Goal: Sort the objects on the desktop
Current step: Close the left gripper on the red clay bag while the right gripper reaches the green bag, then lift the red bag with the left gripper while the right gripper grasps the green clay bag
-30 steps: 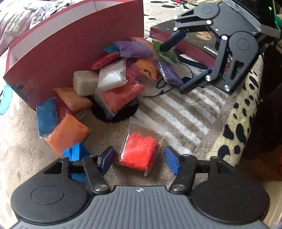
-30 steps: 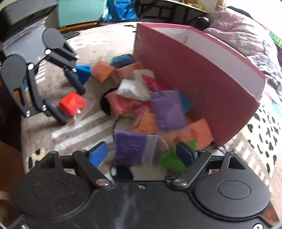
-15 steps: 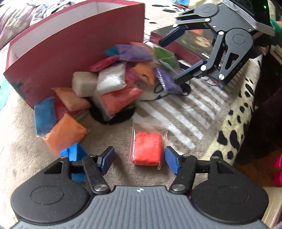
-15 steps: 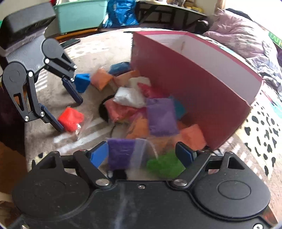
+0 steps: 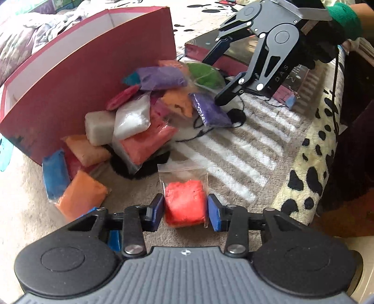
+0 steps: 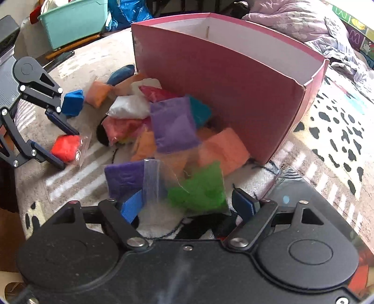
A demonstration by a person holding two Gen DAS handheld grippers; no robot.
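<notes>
Clay bags are getting grabbed two at once — left gripper (image 5: pixel 184 211) is pinching the red bag (image 5: pixel 185 203), right gripper (image 6: pixel 187 203) is closing around the slippery green bag (image 6: pixel 198 187) — likely snagging the purple bag (image 6: pixel 125 179) too.

Home bedrm: rumpled bedding (image 6: pixel 315 25), patterned rug (image 5: pixel 245 149), storage bin (image 6: pixel 72 21).

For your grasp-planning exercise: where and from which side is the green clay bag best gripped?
Grip the green clay bag across its plump clay lump, not the thin clear flap. Come from above on the open blanket side, since the red box and the pile hem in its far side. The right claw is closing around it this way, pads not yet pressing.
</notes>
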